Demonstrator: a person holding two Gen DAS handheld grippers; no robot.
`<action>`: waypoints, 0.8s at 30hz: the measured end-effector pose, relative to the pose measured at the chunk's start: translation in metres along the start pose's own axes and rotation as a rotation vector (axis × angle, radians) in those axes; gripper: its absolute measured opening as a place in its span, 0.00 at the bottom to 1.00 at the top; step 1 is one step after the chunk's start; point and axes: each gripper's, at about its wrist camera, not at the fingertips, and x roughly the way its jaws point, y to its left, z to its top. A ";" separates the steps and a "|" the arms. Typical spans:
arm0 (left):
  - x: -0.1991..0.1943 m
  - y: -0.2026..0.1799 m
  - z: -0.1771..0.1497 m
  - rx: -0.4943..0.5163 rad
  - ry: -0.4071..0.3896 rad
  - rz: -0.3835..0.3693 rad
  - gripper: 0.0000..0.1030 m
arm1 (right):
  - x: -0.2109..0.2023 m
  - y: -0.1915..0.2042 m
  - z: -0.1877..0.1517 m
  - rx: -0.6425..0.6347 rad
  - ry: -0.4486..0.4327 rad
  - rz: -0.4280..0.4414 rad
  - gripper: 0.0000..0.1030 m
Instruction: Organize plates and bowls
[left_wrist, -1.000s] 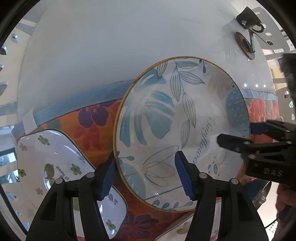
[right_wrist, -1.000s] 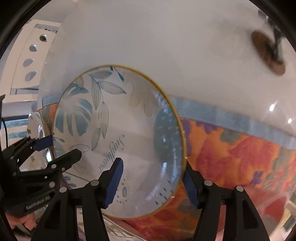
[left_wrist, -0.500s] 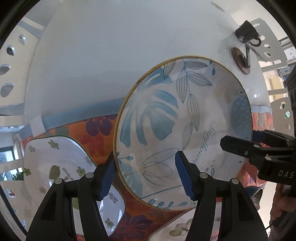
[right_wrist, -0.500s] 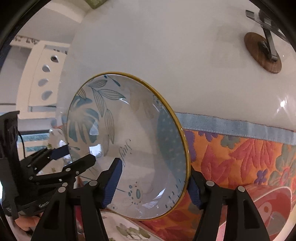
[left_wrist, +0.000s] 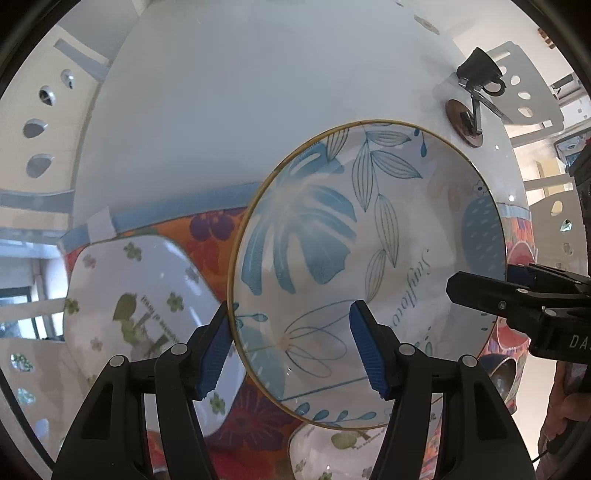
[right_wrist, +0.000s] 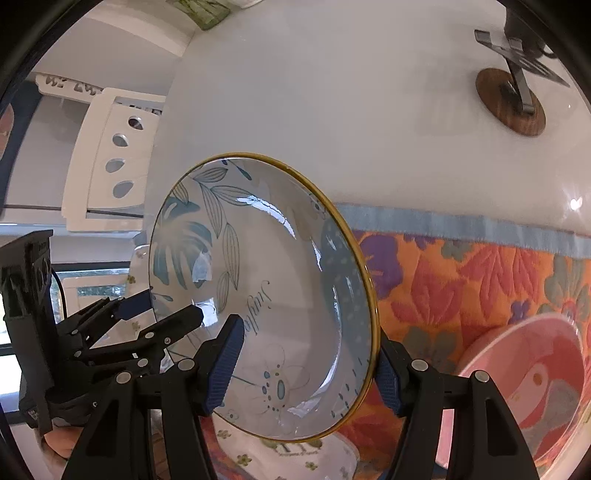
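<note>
One blue-leaf plate (left_wrist: 369, 266) hung tilted above the flowered mat (right_wrist: 461, 280), gripped at opposite rims: the left gripper (left_wrist: 291, 350) pinched its near edge, the right gripper (right_wrist: 306, 369) pinched the other side. Script ran across the plate, only partly readable. Two white square dishes (left_wrist: 147, 306) with green flowers and small print lay on the mat below, with one pink bowl (right_wrist: 535, 384) nearby.

The leaf-patterned plate (left_wrist: 369, 236) hides much of the flowered cloth (left_wrist: 210, 236) and part of a small green-flowered dish (left_wrist: 332, 446), which the left wrist picture's lower edge also cuts. In the right wrist view a pink bowl (right_wrist: 535, 384) runs off the right edge. The square dish (left_wrist: 140, 306) near the desk's left edge has lettering too blurred to read.
</note>
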 end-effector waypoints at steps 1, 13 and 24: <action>-0.003 -0.001 -0.002 -0.002 -0.001 0.004 0.57 | 0.000 0.000 -0.003 0.004 0.002 0.004 0.62; -0.028 -0.006 -0.059 -0.038 -0.036 0.049 0.57 | -0.006 0.023 -0.055 -0.031 0.024 0.055 0.62; -0.036 -0.005 -0.133 -0.133 -0.041 0.048 0.57 | 0.004 0.035 -0.117 -0.093 0.092 0.076 0.62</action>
